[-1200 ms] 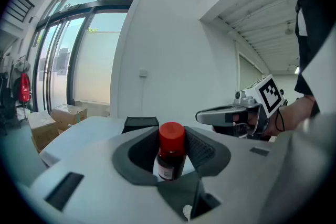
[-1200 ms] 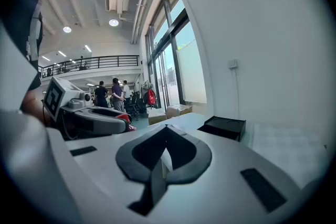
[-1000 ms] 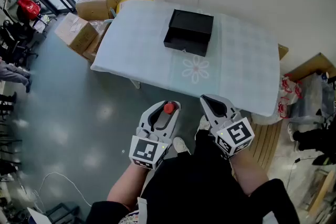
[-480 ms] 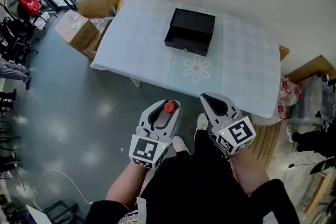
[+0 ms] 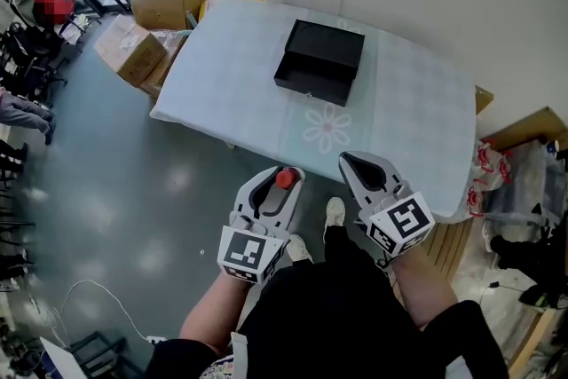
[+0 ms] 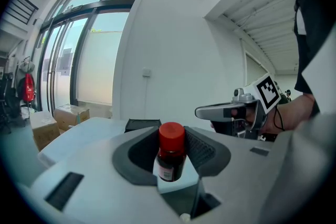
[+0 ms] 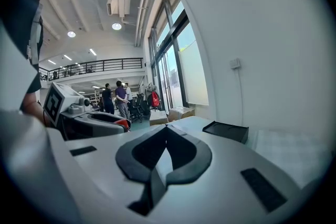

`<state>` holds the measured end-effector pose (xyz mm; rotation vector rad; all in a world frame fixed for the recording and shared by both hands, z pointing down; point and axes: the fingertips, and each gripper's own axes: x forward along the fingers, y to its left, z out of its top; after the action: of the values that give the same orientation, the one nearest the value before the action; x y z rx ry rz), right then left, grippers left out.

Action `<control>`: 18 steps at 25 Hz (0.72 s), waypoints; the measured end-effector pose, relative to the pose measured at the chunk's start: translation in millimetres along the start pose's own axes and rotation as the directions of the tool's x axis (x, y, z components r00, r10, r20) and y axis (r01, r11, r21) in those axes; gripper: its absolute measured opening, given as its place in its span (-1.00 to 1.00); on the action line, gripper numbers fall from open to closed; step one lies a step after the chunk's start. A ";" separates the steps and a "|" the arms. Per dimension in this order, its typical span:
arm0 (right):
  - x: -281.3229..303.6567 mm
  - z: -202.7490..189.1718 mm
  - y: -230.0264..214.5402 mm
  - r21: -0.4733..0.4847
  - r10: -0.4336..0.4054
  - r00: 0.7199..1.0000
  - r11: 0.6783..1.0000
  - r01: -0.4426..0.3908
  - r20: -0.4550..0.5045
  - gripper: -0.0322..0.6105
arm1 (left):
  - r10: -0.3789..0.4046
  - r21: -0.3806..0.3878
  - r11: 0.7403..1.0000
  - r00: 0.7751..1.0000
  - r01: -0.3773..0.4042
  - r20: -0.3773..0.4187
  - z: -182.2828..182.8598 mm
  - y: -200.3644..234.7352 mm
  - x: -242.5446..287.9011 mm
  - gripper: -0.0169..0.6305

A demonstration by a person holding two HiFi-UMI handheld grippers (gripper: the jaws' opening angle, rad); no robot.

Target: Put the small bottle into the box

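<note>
Red-capped bottle (image 6: 170, 153) clamped in left tool (image 5: 284, 184), right tool (image 7: 166, 136) pressed closed with nothing held, black box (image 5: 321, 60) sat on tabletop (image 5: 231, 75), well apart from both tools.

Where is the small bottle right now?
Head view, lower left: the bottle sits clamped in the left tongs, over the floor, short of the table with the box.

Print on small bottle (image 6: 170, 159) label unreadable
</note>
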<state>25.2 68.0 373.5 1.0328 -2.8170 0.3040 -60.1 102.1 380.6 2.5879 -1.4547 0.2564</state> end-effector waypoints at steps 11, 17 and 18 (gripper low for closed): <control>23.2 7.0 -60.1 0.007 0.055 0.998 0.998 -0.055 -0.005 -0.87 | 0.055 -0.005 0.998 0.998 -0.055 -0.015 7.4 7.3 59.3 -0.48; 38.3 12.2 -87.0 0.013 0.087 0.996 0.996 -0.087 -0.007 -0.87 | 0.086 -0.008 0.996 0.996 -0.086 -0.023 12.0 15.3 87.2 -0.48; 40.6 12.8 -90.8 0.012 0.093 0.996 0.996 -0.093 -0.009 -0.87 | 0.092 -0.009 0.996 0.996 -0.092 -0.023 12.9 17.1 91.7 -0.48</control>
<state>52.8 -28.1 381.7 0.9016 -2.8635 0.3338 -26.9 14.5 389.8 2.5057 -1.5650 0.2881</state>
